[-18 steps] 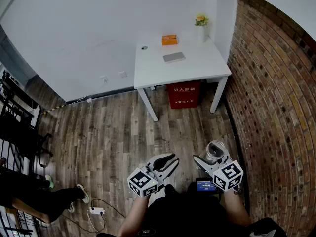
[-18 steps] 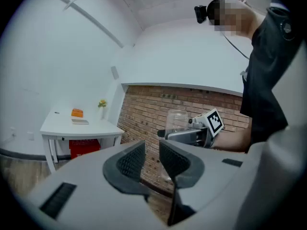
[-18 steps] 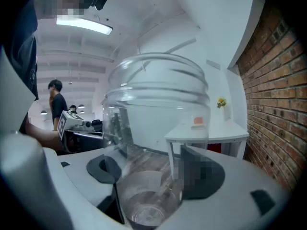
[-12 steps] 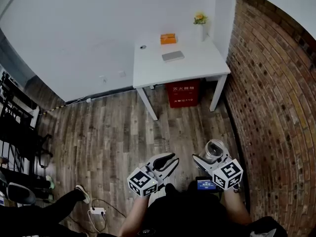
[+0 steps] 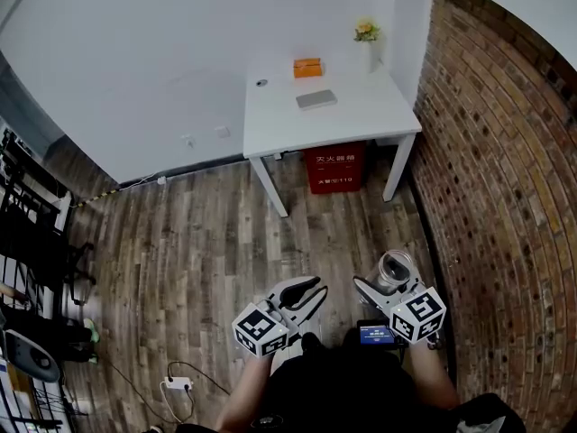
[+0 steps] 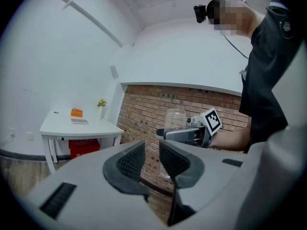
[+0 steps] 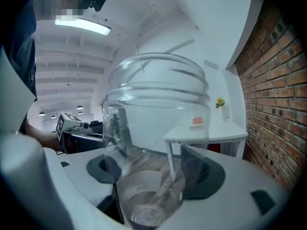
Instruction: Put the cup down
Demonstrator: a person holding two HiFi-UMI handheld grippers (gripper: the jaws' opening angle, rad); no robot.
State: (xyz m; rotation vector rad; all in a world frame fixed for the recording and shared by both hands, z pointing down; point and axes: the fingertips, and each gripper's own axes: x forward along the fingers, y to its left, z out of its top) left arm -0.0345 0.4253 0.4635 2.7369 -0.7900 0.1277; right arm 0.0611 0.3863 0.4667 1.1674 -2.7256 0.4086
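A clear plastic cup (image 5: 394, 269) stands upright between the pads of my right gripper (image 5: 388, 283), which is shut on its lower part at waist height above the floor. In the right gripper view the cup (image 7: 154, 123) fills the middle, and the right gripper (image 7: 153, 172) has one dark pad on each side of it. My left gripper (image 5: 306, 294) hangs beside it to the left with nothing in it. Its pads (image 6: 132, 159) stand a narrow gap apart. The left gripper view also shows the cup (image 6: 175, 121) in the right gripper (image 6: 184, 134).
A white table (image 5: 270, 124) stands ahead by the brick wall (image 5: 505, 179). On it are an orange box (image 5: 307, 68), a flat grey item (image 5: 316, 99) and a vase of flowers (image 5: 366, 39). A red box (image 5: 338, 170) sits beneath. A power strip (image 5: 176, 388) lies at lower left.
The legs of a person at the lower left have gone out of the head view. Both grippers and the cup stay almost where they were.
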